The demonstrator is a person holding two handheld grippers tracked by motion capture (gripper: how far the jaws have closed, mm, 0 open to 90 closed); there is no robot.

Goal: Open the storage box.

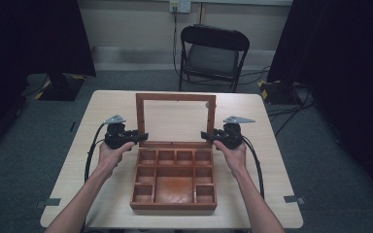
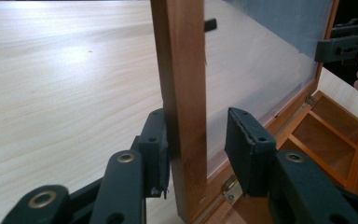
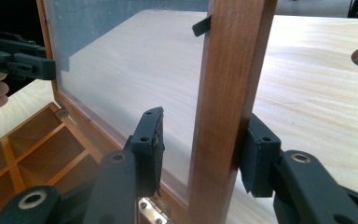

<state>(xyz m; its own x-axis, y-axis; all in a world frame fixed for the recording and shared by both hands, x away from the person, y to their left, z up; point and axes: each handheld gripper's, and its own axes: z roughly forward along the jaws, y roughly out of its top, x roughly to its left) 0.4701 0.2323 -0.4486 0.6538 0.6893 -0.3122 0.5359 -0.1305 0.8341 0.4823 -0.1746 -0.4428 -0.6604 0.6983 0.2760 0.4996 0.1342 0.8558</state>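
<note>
With both grippers straddling the lid (image 1: 176, 98), we've got the left gripper (image 2: 198, 140) closed as far as it goes, though only its outer pad touches the frame. Our right gripper (image 3: 205, 149) sits looser, so the glass lid could twist or drop onto the box (image 1: 174, 200).

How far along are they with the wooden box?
Done: the box is open, its glass lid standing upright, compartments empty. In hand: the left gripper and the right gripper each straddle a side rail of the lid, one pad touching wood, not clamped. Left: probably swinging the lid down, though I cannot tell which way it goes.
</note>
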